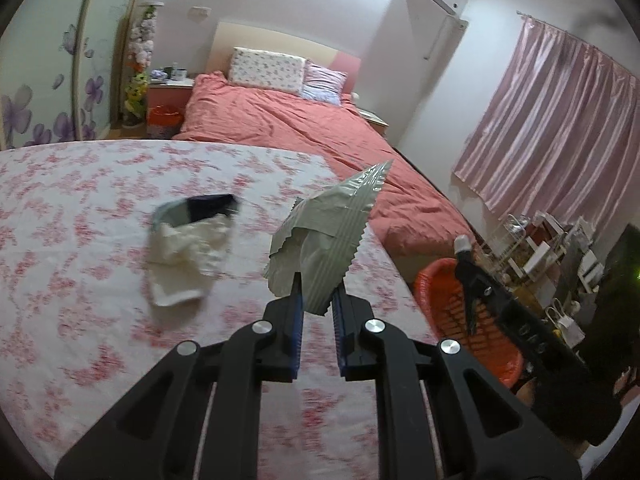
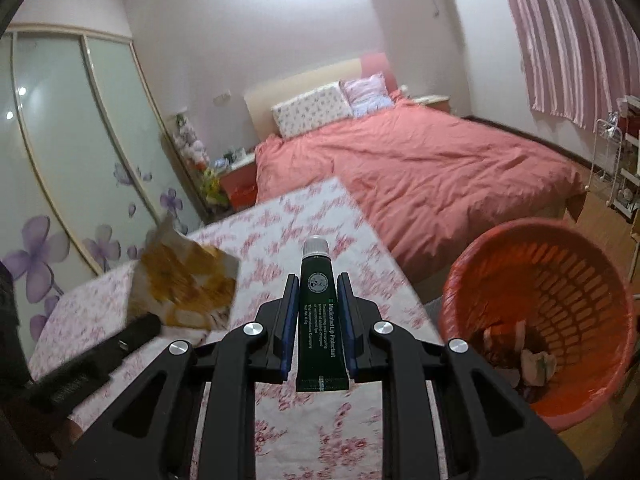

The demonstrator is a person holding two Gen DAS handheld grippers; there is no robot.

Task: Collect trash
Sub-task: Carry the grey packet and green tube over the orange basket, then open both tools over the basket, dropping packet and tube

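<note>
While left hand-held gripper (image 1: 316, 300) clamps wrapper (image 1: 324, 236), right (image 2: 318, 312) clamps tube (image 2: 319, 312); basket (image 2: 472, 280) beside table (image 2: 320, 432).

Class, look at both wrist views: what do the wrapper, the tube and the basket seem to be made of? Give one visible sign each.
Wrapper: likely foil-lined plastic film; dull silver, crinkled, zigzag-cut edge.
Tube: probably soft plastic or laminate; glossy dark green, flat crimped end, ribbed pale cap.
Basket: moulded plastic; uniform orange-red, slotted wall.
</note>
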